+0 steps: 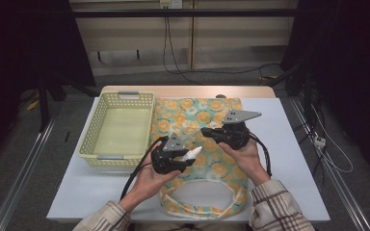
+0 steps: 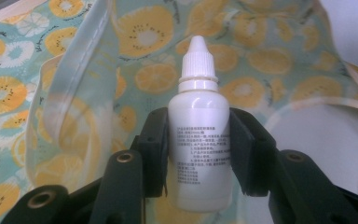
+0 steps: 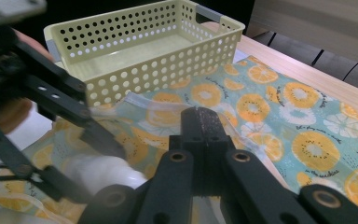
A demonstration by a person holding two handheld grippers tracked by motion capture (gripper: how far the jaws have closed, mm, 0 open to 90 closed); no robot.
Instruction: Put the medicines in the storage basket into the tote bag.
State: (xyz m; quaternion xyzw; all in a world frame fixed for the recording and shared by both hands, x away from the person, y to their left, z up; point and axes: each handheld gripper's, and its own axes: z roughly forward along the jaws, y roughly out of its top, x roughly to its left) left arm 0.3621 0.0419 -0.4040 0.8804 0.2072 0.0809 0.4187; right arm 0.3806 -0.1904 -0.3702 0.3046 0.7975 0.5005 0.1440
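A small white dropper bottle point(image 2: 198, 158) with printed text stands between the black jaws of my left gripper point(image 2: 199, 119), which is shut on its body, cap pointing away. From above, the left gripper point(image 1: 185, 156) holds the bottle point(image 1: 193, 153) over the near half of a teal cloth bag point(image 1: 197, 110) printed with orange slices. My right gripper point(image 1: 208, 131) rests on the bag's middle. Its jaws point(image 3: 200, 119) are pressed together on a raised fold of the bag point(image 3: 270, 107) with a pale hem. The bottle point(image 3: 102, 170) shows blurred beside it.
An empty pale yellow perforated basket point(image 1: 90, 130) stands left of the bag on the white tabletop point(image 1: 289, 144); it appears beyond the right gripper's jaws as the basket point(image 3: 168, 60). The bag's round mouth point(image 1: 202, 192) lies open near the front edge. Cables hang behind the table.
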